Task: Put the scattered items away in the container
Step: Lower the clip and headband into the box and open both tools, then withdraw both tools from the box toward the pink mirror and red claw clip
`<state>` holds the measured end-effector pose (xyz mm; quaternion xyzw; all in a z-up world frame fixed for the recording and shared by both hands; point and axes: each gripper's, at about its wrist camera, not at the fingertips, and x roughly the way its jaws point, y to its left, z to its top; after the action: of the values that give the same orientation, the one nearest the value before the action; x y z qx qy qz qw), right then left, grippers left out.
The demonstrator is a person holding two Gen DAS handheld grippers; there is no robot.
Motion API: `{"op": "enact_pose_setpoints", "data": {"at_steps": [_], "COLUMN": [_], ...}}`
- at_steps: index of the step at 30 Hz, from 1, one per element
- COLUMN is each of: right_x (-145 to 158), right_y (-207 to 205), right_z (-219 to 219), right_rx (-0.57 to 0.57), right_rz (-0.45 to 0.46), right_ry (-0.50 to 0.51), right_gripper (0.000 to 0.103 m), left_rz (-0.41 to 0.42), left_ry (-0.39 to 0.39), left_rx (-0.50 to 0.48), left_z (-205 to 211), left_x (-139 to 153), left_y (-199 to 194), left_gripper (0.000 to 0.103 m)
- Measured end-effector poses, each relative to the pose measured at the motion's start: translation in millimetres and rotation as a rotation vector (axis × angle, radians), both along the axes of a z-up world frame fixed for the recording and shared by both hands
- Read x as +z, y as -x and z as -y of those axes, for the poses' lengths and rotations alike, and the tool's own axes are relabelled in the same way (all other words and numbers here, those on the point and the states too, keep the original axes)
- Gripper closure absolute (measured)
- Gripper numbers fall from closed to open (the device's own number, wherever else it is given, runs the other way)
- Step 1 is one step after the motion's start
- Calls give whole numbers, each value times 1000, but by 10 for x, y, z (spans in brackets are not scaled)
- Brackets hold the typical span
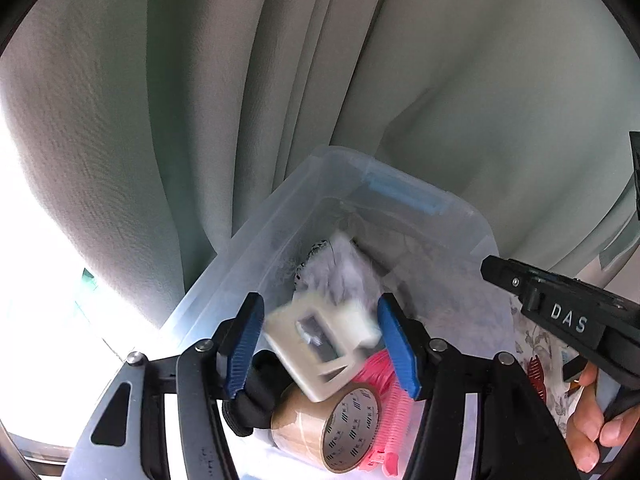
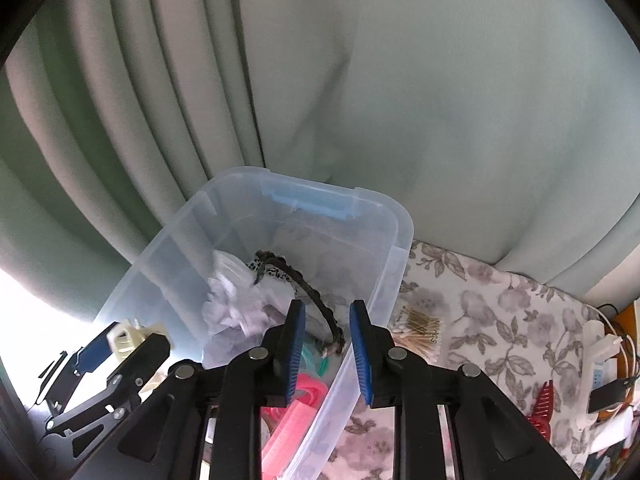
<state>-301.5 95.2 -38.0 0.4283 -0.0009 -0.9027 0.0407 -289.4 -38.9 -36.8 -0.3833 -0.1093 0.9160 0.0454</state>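
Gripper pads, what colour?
Blue, ribbed, on black fingers; the pads show best in the right wrist view.

Raised white letters "DAS" stand on the black body of the right gripper [image 1: 568, 322], seen from the left wrist. The cardboard core of the brown tape roll [image 1: 352, 428] in the container bears repeated printed marks, too small to read.

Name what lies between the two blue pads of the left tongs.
A blurred cream plastic piece, seemingly loose, above the tape roll; the left wrist view shows it.
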Motion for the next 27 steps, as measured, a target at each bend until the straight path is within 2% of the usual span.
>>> {"op": "enact_pose_setpoints", "data": {"at_steps": [1, 4, 5, 9, 10, 11, 22, 27], "right_x": [3, 4, 8, 11, 14, 12, 36, 85], "right_y": [-14, -63, -84, -152, -175, -191, -479, -603], "right_z": [9, 25, 34, 69, 79, 87, 163, 135], "right_rx": [4, 8, 10, 21, 23, 27, 50, 53], "right_rz": [-1, -3, -2, 3, 2, 2, -2, -9], "right_ry": [-1, -6, -8, -16, -18, -20, -28, -16], "right_gripper": [76, 73, 73, 72, 72, 71, 53, 49], "left_rz": [-6, -19, -22, -23, -21, -17, -7, 3], "left_ry": [-4, -8, -7, -15, -19, -25, -56, -71], "left_rx": [1, -3, -6, -5, -3, 0, 23, 38], "left_z": [174, 198, 100, 194, 254, 344, 372, 437], "left_x": [-11, -45, 81, 148, 113, 208, 132, 136], "left_y": [150, 193, 93, -112, -257, -432, -497, -599], "left_gripper": [38, 35, 34, 34, 34, 33, 33, 33]}}
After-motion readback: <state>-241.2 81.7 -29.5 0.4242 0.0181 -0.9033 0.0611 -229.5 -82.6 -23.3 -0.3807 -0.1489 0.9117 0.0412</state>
